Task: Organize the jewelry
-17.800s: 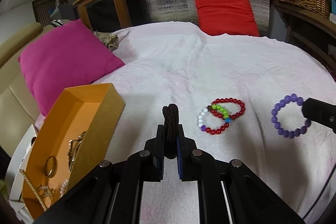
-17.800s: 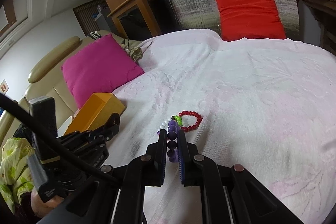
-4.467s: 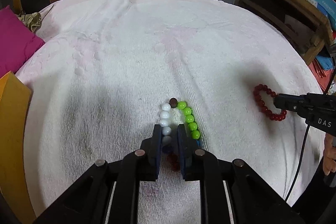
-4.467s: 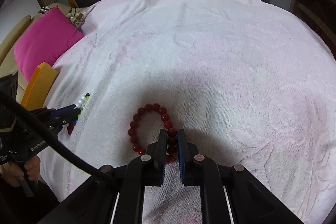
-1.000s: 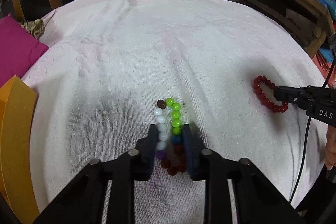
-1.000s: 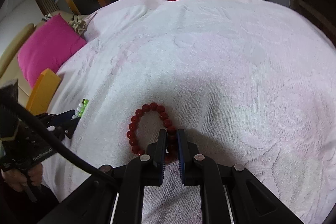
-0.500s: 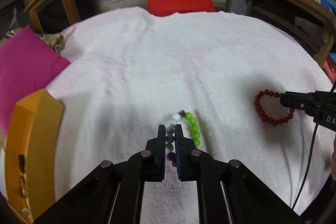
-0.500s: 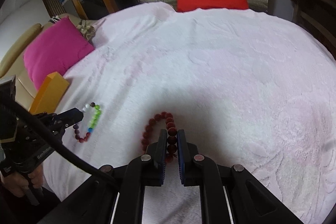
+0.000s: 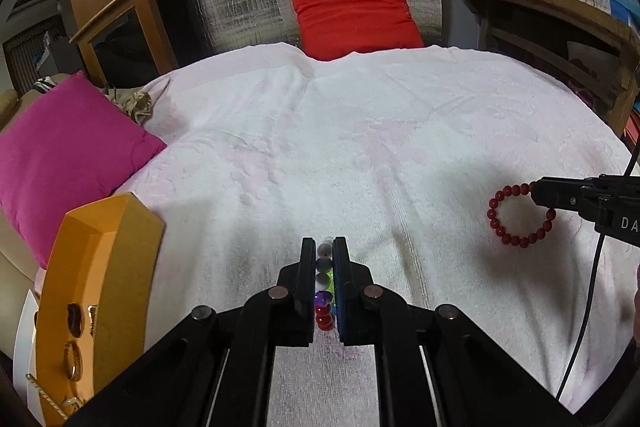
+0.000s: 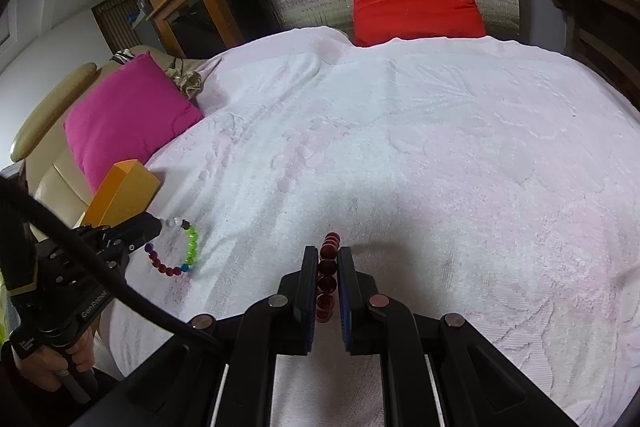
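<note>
both bracelets picked up, neither boxed yet

the bed (image 9: 400, 147) with its pale towel cover is nearly bare, nothing loose on it that i can see. the orange box (image 9: 100, 267) sits at the left edge by the pink pillow (image 9: 68, 151), and it already has some bits in it: rings and what looks like a chain, hard to tell exactly what. so some of the sorting looks done.

what's left, far as i can see, is two bracelets, both in hand. the left gripper (image 9: 324, 255) is pinched narrow on the mixed bracelet (image 10: 180, 247), the one with white, green, blue and dark red beads, which hangs just above the bed near the box. the right gripper (image 10: 329, 263) is clamped tight on the red bracelet (image 9: 520, 215), also lifted off the cover, further from the box.

my guess is we're near the end: both just need carrying over and dropping in. the mixed one has the shorter trip. the box opening is narrow-ish, so going one at a time seems smarter.
</note>
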